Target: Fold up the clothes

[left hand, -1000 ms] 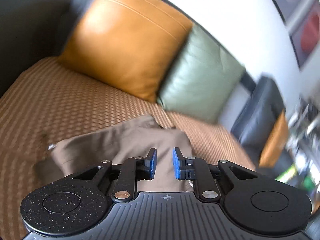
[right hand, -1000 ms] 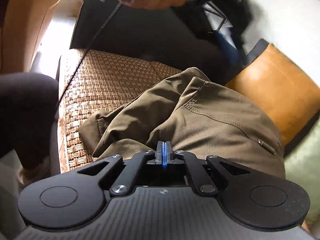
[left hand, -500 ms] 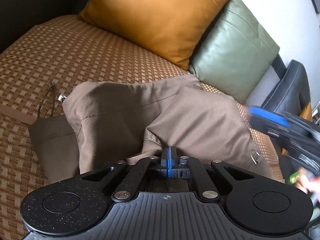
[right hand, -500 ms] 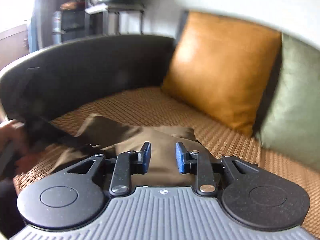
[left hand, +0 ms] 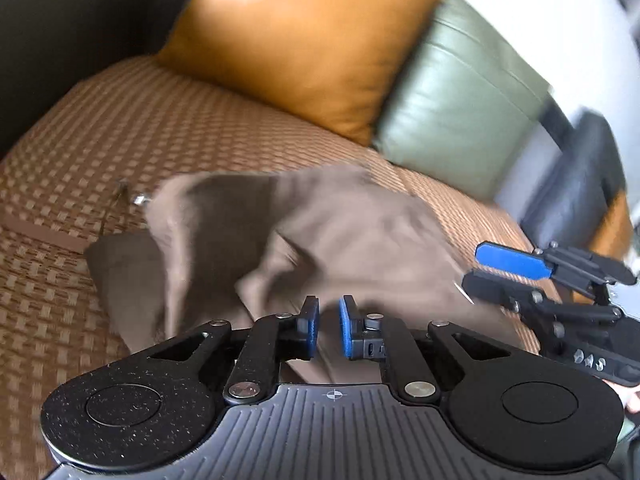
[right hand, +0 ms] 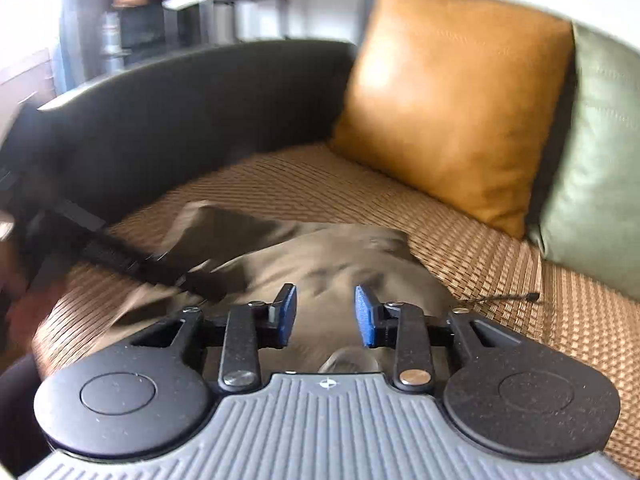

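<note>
Right now the brown garment [left hand: 304, 240] lies bunched in a loose heap on the woven mat [left hand: 132, 136] that covers the sofa seat, towards the front edge and in the middle of the seat. It's rumpled w/ several folds, one flap draped over another, and a small metal fitting [left hand: 138, 199] shows at its far left edge. In the right wrist view a thin cord [right hand: 500, 299] trails from the garment's right side across the mat.

Left gripper [left hand: 329, 330] hovers low over the near edge of the cloth, jaws a narrow gap apart and opening; cloth shows behind the gap, but the pads aren't pressing on it. Right gripper [right hand: 326, 320] sits above the near part of the heap, jaws wider apart and opening too, nothing pinched between them. In the left wrist view the right gripper also shows at the right edge, pointing in at the garment's right side, its blue pad clear of the fabric.

Behind the garment an orange cushion [left hand: 304, 40] leans on the sofa back, w/ a green cushion [left hand: 460, 96] touching its right side. The dark sofa arm [right hand: 180, 112] curves round the left end of the seat. Shelves in the far bkgd are too blurred to read.
</note>
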`<move>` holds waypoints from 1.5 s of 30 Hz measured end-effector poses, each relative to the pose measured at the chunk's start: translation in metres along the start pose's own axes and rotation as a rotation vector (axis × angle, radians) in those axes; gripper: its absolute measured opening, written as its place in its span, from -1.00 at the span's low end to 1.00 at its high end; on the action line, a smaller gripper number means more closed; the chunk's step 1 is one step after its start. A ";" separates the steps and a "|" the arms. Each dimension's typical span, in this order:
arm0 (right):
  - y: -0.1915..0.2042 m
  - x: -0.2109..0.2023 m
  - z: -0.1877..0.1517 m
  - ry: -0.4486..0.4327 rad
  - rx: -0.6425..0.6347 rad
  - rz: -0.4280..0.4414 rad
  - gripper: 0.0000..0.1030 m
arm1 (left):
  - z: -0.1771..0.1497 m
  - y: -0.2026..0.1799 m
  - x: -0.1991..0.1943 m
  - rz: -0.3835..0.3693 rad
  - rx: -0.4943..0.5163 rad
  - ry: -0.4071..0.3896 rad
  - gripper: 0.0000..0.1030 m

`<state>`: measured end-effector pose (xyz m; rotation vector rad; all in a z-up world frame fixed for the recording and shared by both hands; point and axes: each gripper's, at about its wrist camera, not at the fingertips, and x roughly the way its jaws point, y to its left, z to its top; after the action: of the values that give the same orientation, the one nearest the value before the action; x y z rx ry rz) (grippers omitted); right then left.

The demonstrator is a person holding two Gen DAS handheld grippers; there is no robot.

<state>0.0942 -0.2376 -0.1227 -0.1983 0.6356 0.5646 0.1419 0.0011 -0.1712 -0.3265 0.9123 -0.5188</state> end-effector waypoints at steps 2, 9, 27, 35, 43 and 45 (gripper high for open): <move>0.016 -0.029 -0.017 -0.026 -0.082 -0.008 -0.05 | -0.017 -0.016 -0.002 -0.008 0.049 0.022 -0.43; 0.051 -0.011 -0.084 0.041 -0.230 -0.049 0.11 | -0.047 -0.029 0.009 0.079 0.086 0.025 -0.36; 0.075 -0.035 -0.135 -0.032 -0.197 -0.114 0.36 | -0.139 -0.050 -0.025 0.157 0.181 -0.147 -0.24; 0.064 -0.067 -0.112 -0.019 -0.132 -0.020 0.44 | -0.124 -0.044 -0.077 0.129 0.005 -0.193 0.29; -0.007 -0.117 -0.078 -0.121 0.138 -0.001 0.80 | -0.100 0.017 -0.093 0.197 -0.329 -0.241 0.60; -0.033 -0.116 -0.073 -0.098 0.223 -0.008 0.84 | -0.093 0.027 -0.084 0.193 -0.376 -0.230 0.60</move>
<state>-0.0010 -0.3406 -0.1099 0.0365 0.5974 0.4885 0.0318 0.0656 -0.1821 -0.6187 0.8036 -0.1248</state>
